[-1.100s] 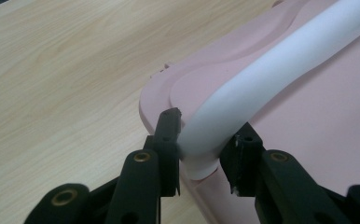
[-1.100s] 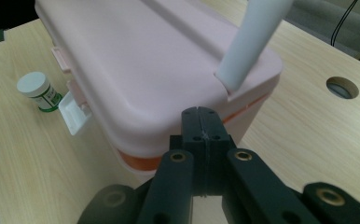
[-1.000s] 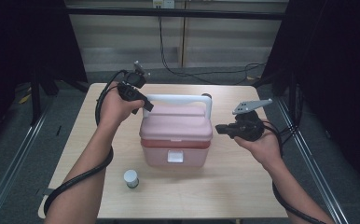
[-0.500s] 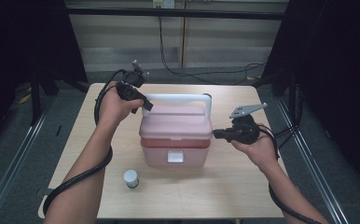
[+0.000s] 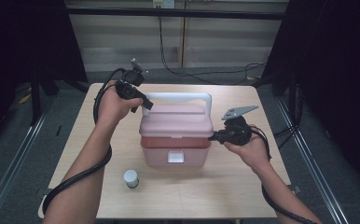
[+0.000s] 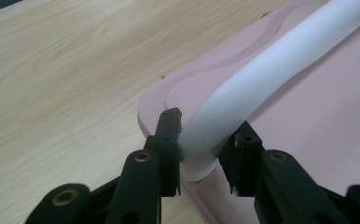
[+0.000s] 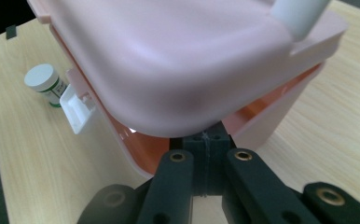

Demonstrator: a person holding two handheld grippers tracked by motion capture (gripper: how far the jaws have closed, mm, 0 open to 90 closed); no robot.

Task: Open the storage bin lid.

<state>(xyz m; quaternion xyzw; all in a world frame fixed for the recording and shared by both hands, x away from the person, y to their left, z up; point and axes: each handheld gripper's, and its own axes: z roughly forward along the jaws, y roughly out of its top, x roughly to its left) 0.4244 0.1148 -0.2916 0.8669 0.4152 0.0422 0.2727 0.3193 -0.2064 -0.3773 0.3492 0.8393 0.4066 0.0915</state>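
Note:
A pink box (image 5: 176,150) with a pink lid (image 5: 176,121) and a white handle (image 5: 178,97) stands mid-table. My left gripper (image 5: 146,106) holds the handle's left end; in the left gripper view its jaws press either side of the handle (image 6: 262,70), at gripper point (image 6: 206,128). My right gripper (image 5: 211,137) is shut, its tips against the box's right side. In the right gripper view the shut tips (image 7: 205,137) sit just under the lid's edge (image 7: 178,70). The lid is slightly raised, and the orange inside (image 7: 136,144) shows through the gap.
A small white-capped bottle (image 5: 131,178) stands on the wooden table (image 5: 243,186) in front of the box's left corner, also in the right gripper view (image 7: 45,83). A white latch (image 5: 176,157) hangs on the box front. Dark floor and rails surround the table.
My right gripper has moved left, from clear of the box to its right side under the lid edge. My left gripper has stayed on the handle.

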